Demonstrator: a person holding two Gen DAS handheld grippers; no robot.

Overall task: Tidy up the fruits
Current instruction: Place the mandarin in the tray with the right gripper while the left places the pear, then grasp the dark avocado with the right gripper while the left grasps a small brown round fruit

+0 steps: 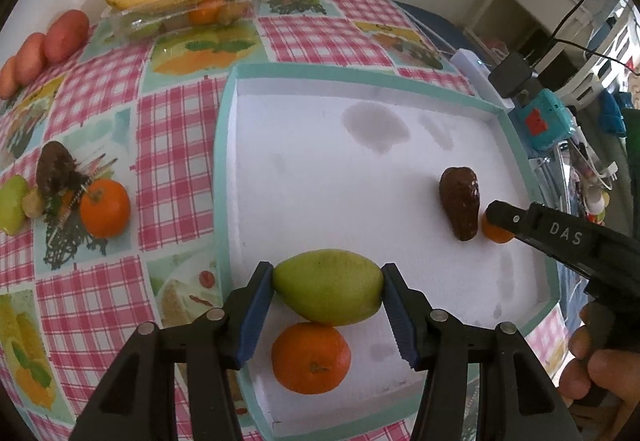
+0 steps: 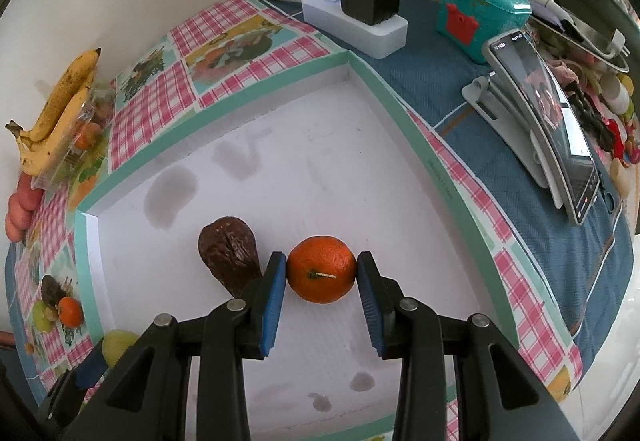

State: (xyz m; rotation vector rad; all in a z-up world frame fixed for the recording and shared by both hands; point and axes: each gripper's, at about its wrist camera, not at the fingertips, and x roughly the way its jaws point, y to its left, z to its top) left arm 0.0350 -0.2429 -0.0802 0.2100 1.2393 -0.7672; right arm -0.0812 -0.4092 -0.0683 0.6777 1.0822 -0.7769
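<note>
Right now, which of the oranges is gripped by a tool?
The orange beside the dark brown fruit in the white tray, pinched by the right gripper. The others lie loose.

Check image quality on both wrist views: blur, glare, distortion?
Left wrist: sharp, soft even light, heavy fisheye bending the tray rim, dark vignette corners. Right wrist: same distortion, focus crisp on the orange, mild reflection on the phone screen.
</note>
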